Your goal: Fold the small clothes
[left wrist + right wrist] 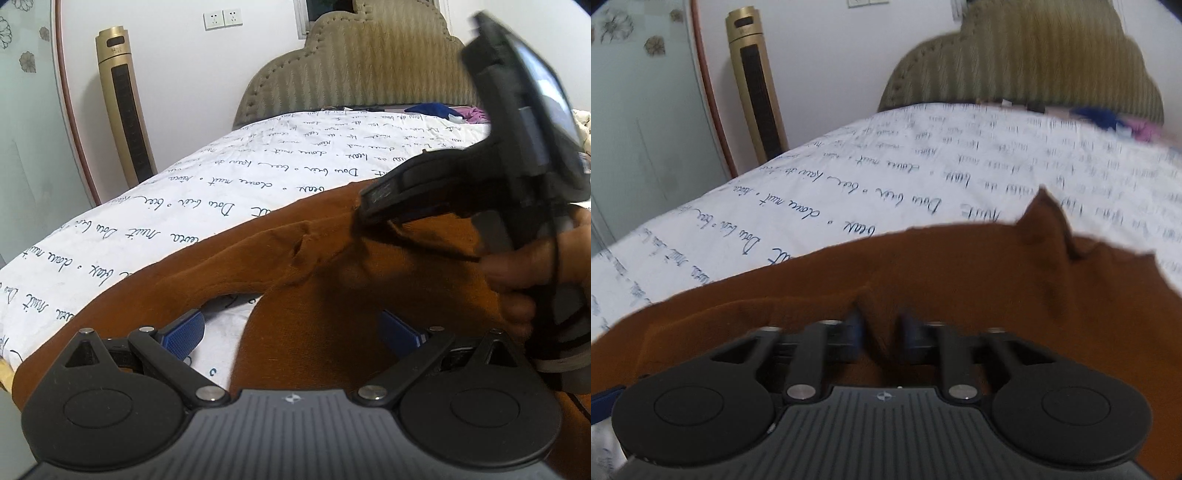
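**Brown garment lifted, fold barely begun**

Left wrist view: the left gripper (291,332) hangs with jaws spread wide over a brown garment (314,258) on the printed bedsheet (184,192).

Right wrist view: the right gripper (881,328), blurred, seems to pinch a raised fold; most folding remains.

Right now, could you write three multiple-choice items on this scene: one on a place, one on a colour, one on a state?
1. Where does the garment lie?
A. on the bed
B. on a chair
C. on the floor

2. What colour is the garment?
A. blue
B. brown
C. white

3. How is the right tool?
A. wide open, away from cloth
B. out of view
C. closed on a fold of the garment

Answers:
1 A, it is spread over the printed sheet.
2 B, rust brown in both views.
3 C, cloth is pinched between its blue pads, while the left tool is open.
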